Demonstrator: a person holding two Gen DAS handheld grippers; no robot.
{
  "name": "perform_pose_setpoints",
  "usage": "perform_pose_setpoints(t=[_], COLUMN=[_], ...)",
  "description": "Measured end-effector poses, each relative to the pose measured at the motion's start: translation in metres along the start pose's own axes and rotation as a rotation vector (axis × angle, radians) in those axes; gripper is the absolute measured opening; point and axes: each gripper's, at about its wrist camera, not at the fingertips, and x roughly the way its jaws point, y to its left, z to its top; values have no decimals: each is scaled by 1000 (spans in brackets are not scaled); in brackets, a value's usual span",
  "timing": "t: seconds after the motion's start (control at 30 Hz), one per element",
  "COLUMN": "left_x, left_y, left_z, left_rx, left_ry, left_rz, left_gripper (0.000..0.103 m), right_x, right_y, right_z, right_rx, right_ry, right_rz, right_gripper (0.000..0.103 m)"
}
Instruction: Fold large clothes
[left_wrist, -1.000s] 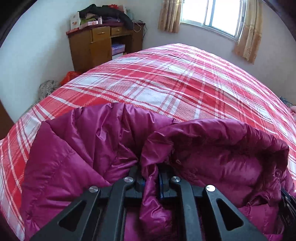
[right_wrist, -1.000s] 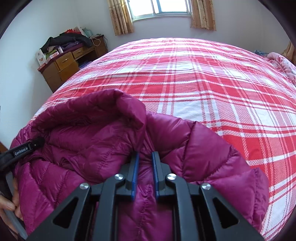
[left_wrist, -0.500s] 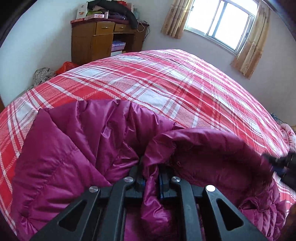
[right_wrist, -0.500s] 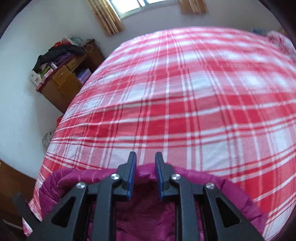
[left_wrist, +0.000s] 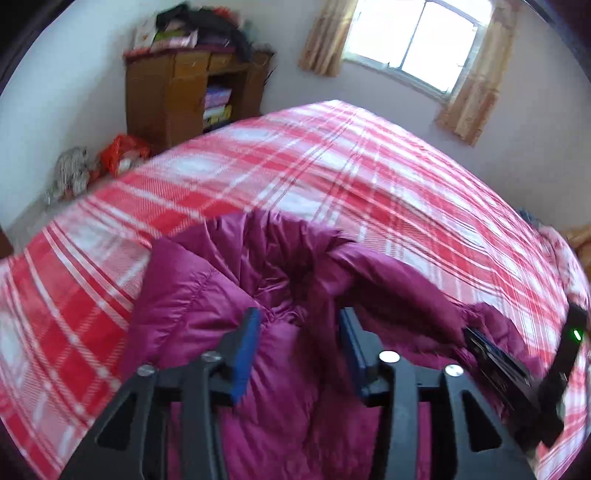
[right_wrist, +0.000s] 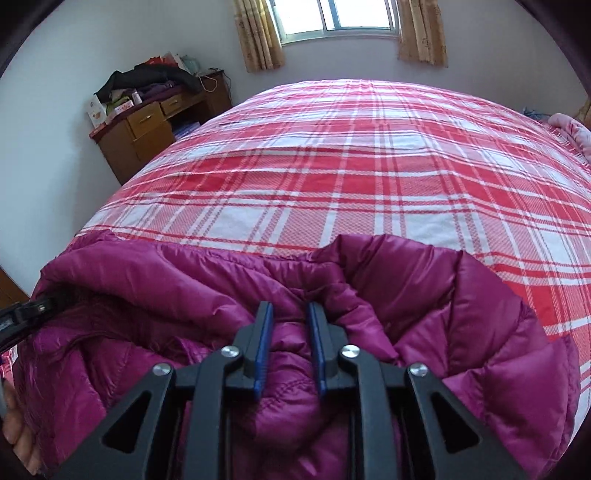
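A magenta quilted down jacket (left_wrist: 229, 295) lies bunched at the near edge of a red and white plaid bed (left_wrist: 332, 166). My left gripper (left_wrist: 299, 321) hangs over it with its jaws wide apart, the fabric loose between them. My right gripper (right_wrist: 290, 314) is shut on a fold of the jacket (right_wrist: 155, 273), pinched between its blue pads. The right gripper also shows at the right edge of the left wrist view (left_wrist: 498, 362), and the left gripper at the left edge of the right wrist view (right_wrist: 22, 314).
A wooden desk (right_wrist: 147, 129) piled with clothes stands against the far left wall. A window with tan curtains (right_wrist: 351, 18) is beyond the bed. Bags (left_wrist: 122, 155) lie on the floor left of the bed. A pink blanket (right_wrist: 576, 133) lies at the far right.
My left gripper has opened and let go of the jacket fold. My right gripper has come back down and still pinches the jacket.
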Motion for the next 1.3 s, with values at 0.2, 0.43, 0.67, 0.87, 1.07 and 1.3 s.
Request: perform_pose_setpoints(t=[0.2, 0.43, 0.67, 0.87, 1.07, 1.3], left_x=[-23, 57, 97, 105, 109, 65], left_y=[-54, -68, -25, -37, -38, -31], left_z=[25, 57, 14, 12, 16, 9], left_rx=[159, 118, 124, 180, 188, 178], left_ry=[-84, 5, 44, 44, 39, 40], left_rz=[-57, 65, 113, 197, 224, 114], left_gripper=[55, 55, 60, 63, 66, 66], right_x=[0, -3, -4, -7, 6, -17], right_y=[-3, -2, -6, -13, 20, 15], right_z=[1, -1, 0, -1, 4, 2], right_rx=[4, 16, 30, 72, -100, -82], right_ry=[-3, -9, -16, -25, 21, 62], right_rz=[7, 19, 52, 79, -92, -97], right_gripper=[22, 22, 22, 23, 25, 28])
